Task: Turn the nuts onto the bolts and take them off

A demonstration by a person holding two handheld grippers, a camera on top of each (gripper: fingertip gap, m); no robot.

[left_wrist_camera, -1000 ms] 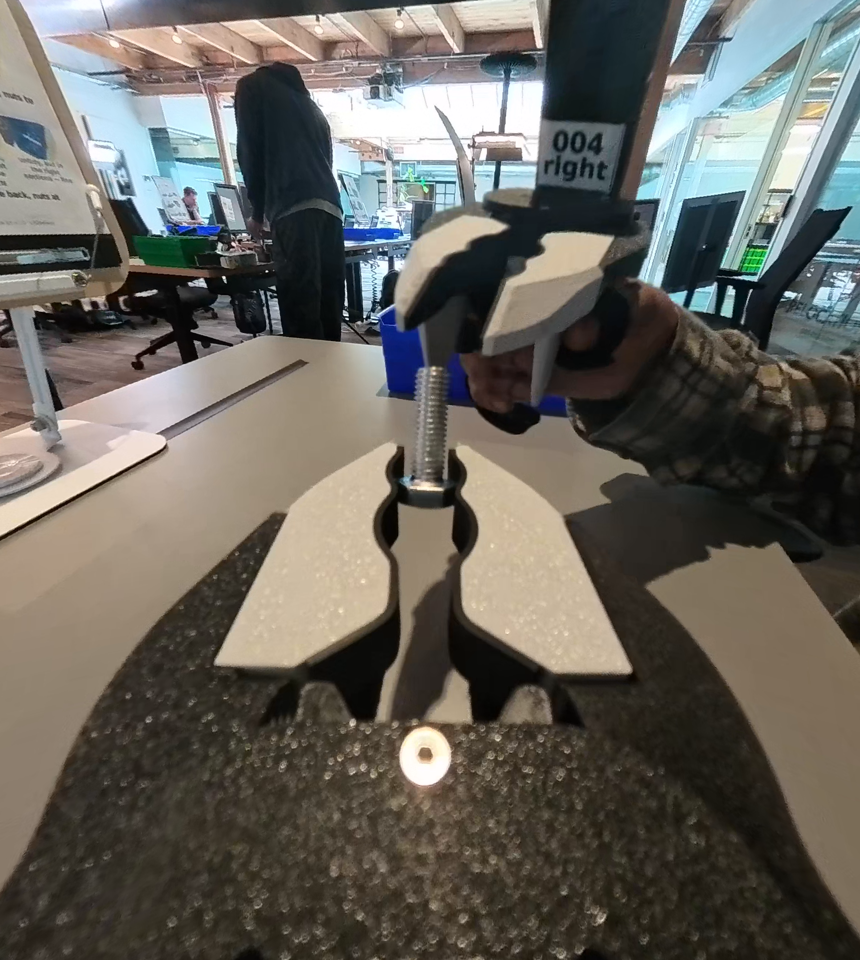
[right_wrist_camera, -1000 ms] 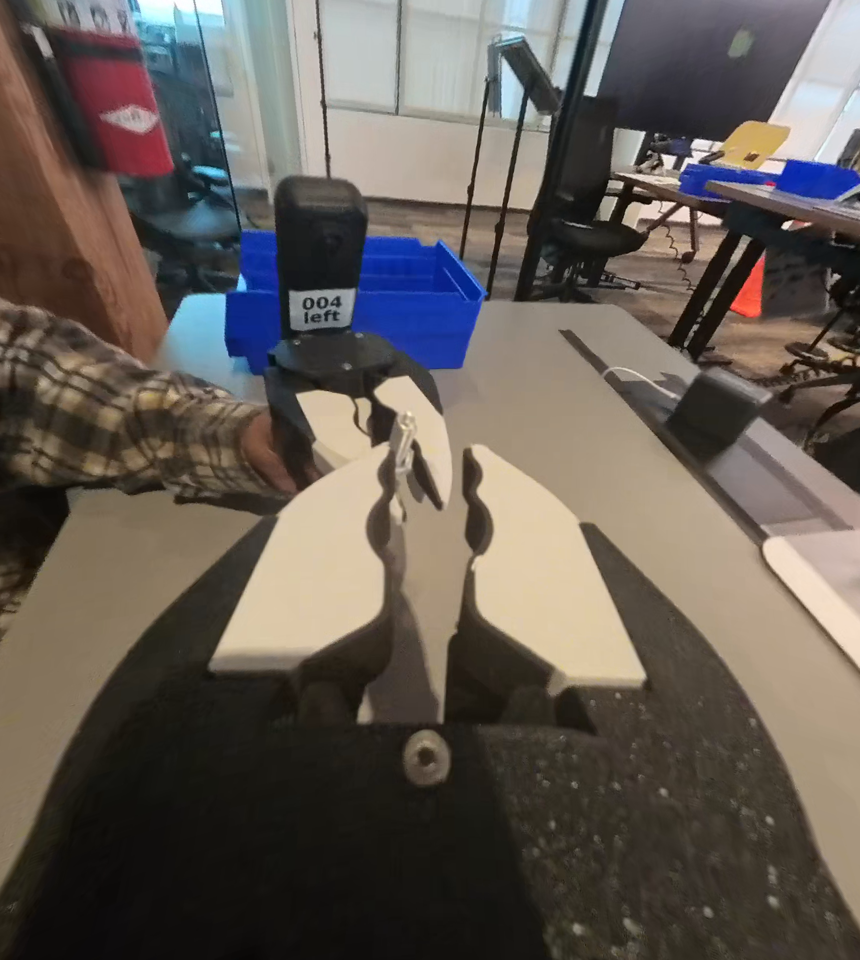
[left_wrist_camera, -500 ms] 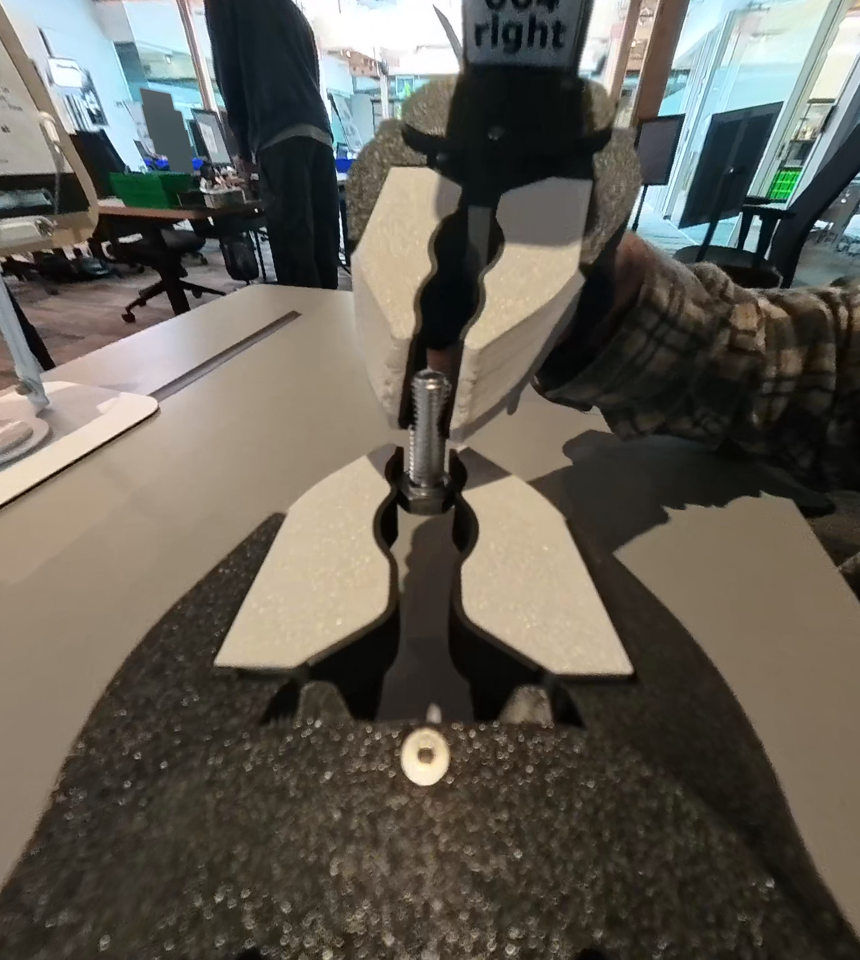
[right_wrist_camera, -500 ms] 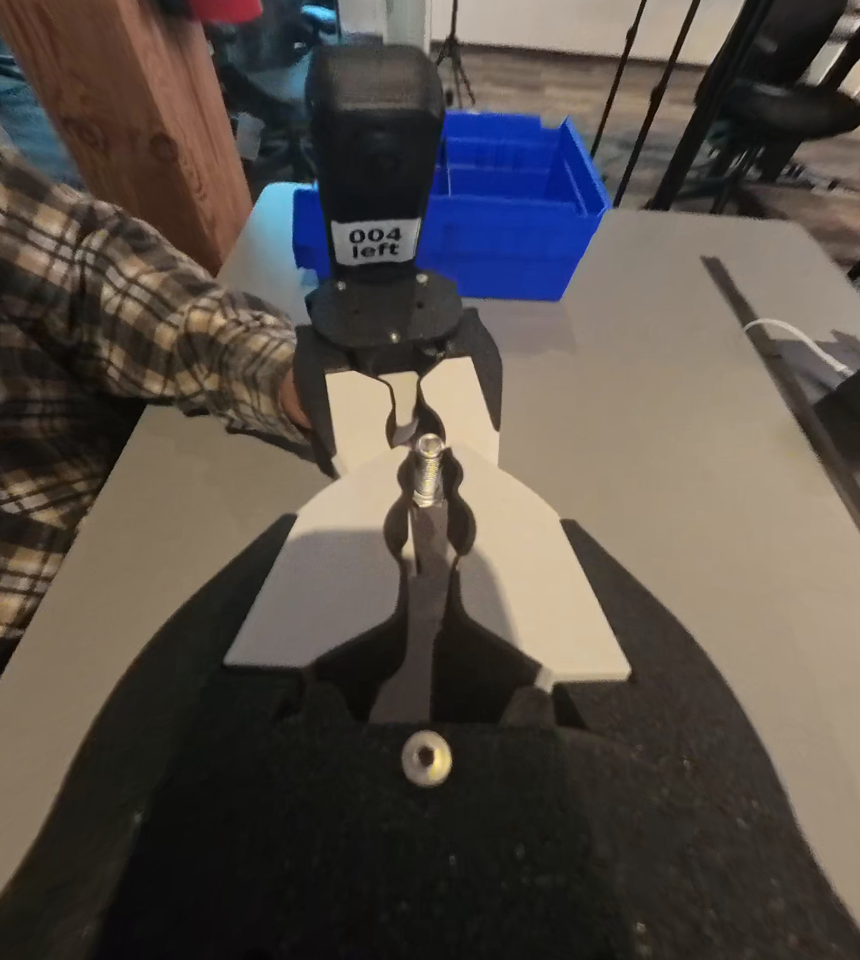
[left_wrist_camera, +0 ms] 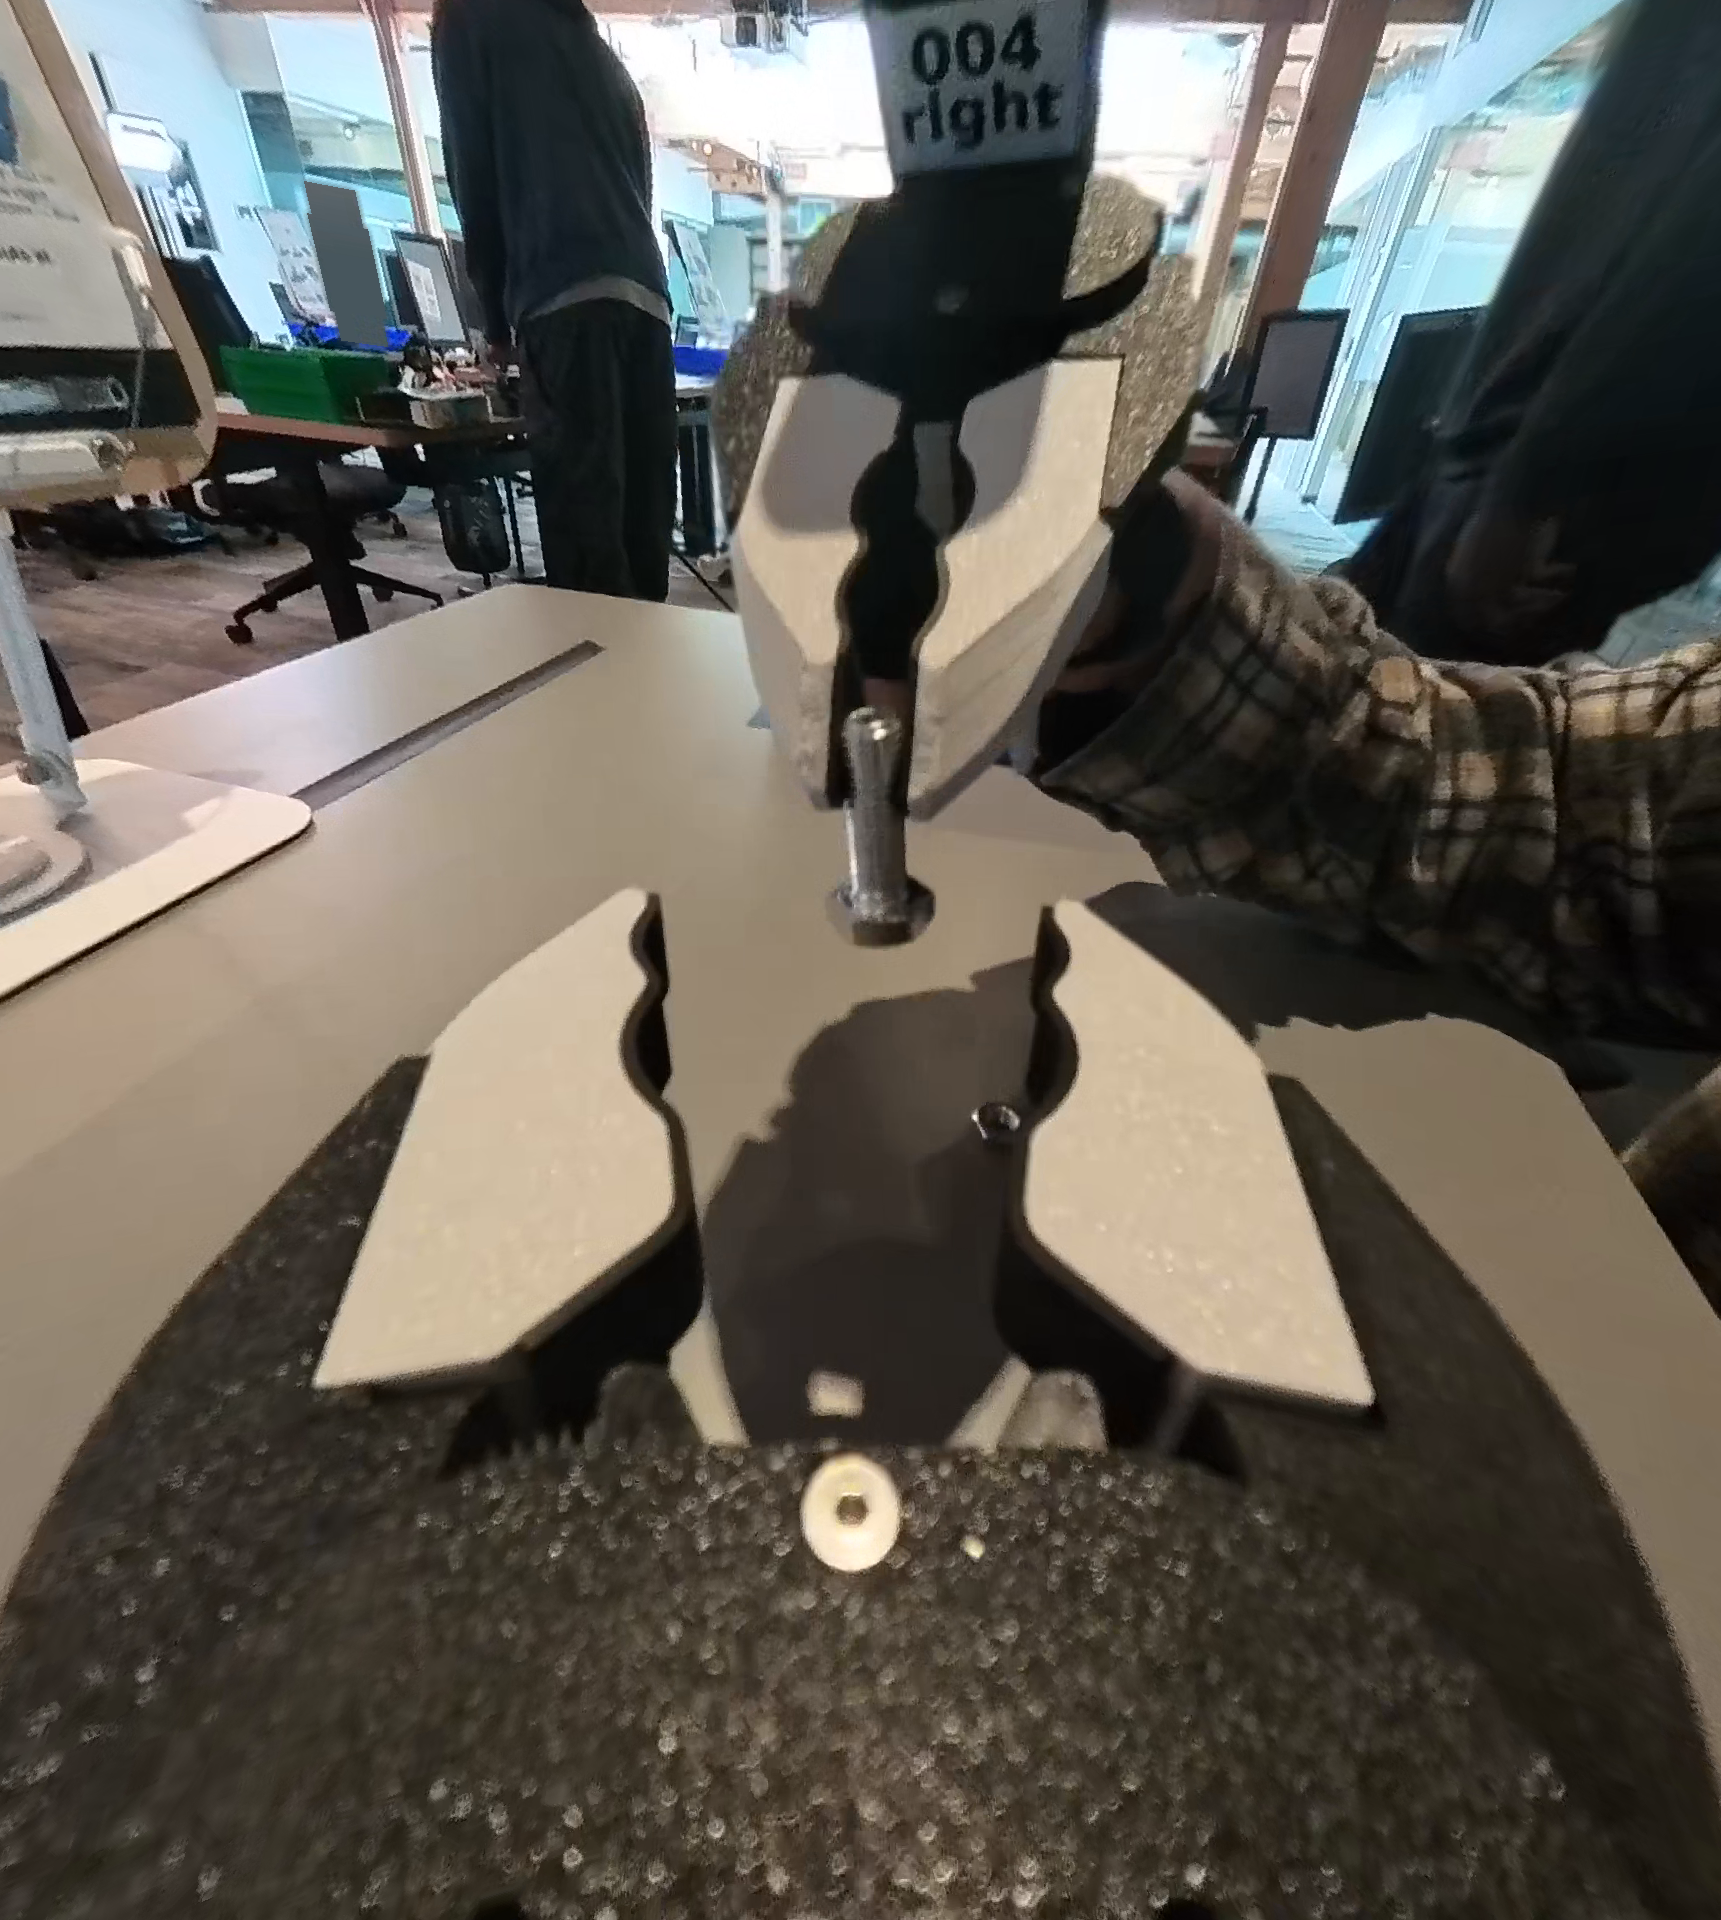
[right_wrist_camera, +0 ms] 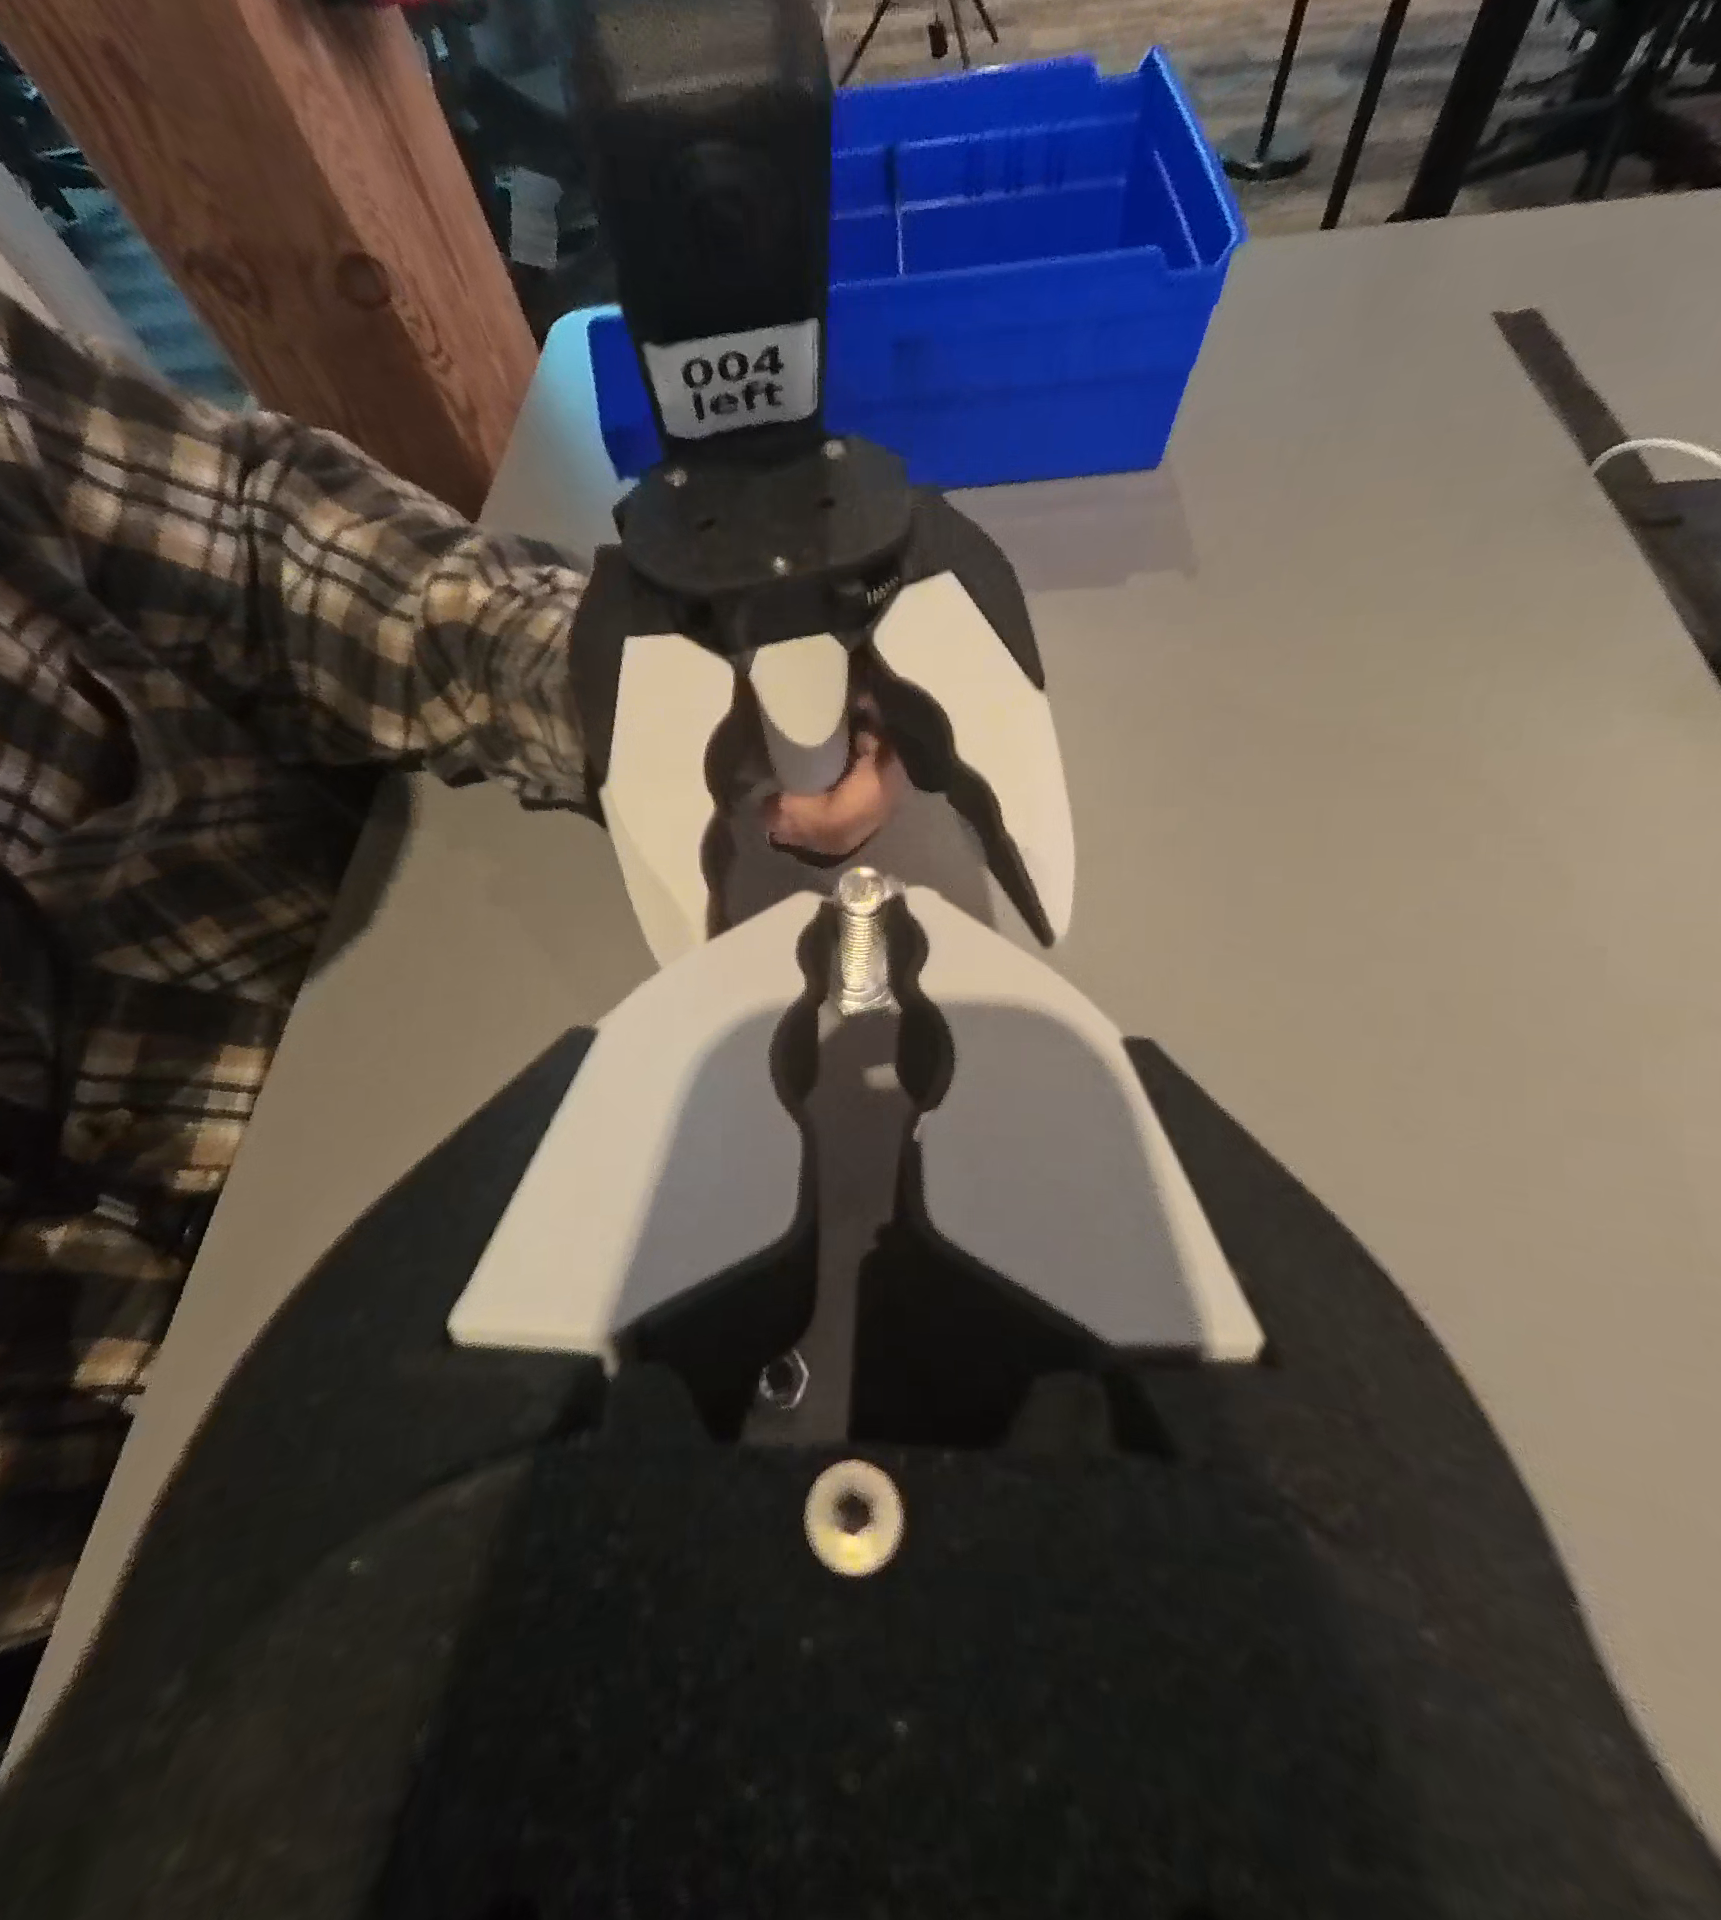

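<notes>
Left wrist view: left gripper point(left_wrist_camera: 851, 951) is standing spread wide, grasping nothing; right gripper point(left_wrist_camera: 866, 790) is clamping the threaded shank of the bolt point(left_wrist_camera: 871, 831), head down above the grey table point(left_wrist_camera: 420, 935). A loose nut point(left_wrist_camera: 996, 1120) is lying beside the left gripper's inner finger.

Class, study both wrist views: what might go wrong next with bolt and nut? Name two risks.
1. The right tongs pinch the bolt only at their tips, by its threaded end, head down; it may slip or swing.
2. The nut lies loose on the table beside one finger of the open left tongs; a careless move may knock it away.
</notes>
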